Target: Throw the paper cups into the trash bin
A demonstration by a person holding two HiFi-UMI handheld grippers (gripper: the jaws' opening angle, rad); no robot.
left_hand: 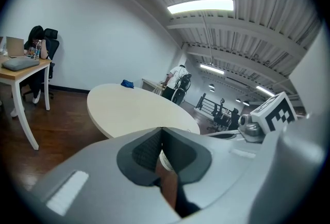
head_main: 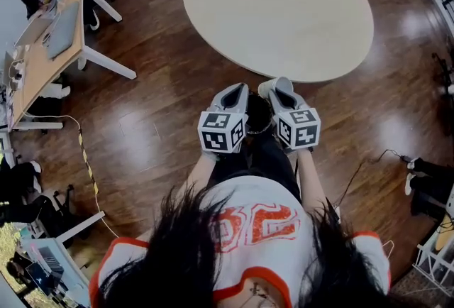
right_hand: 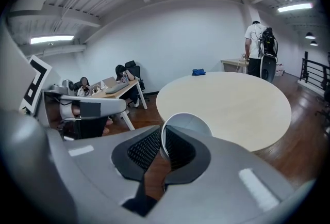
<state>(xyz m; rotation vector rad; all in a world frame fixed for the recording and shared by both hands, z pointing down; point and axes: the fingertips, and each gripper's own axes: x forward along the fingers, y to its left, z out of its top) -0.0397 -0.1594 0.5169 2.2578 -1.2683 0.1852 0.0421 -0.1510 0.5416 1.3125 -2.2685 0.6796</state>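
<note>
Right gripper (right_hand: 164,138) pinches cup (right_hand: 190,124) by rim; left gripper (left_hand: 162,132) closed. Likely bin (head_main: 259,115) just below, between grippers.

The round table (head_main: 284,8) lies ahead of me, a desk (head_main: 46,47) to its left. A paper cup (right_hand: 188,124) sits in my right gripper (right_hand: 162,130).

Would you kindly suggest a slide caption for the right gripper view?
The right gripper pinches a white paper cup by its wall, with the round table ahead.
</note>
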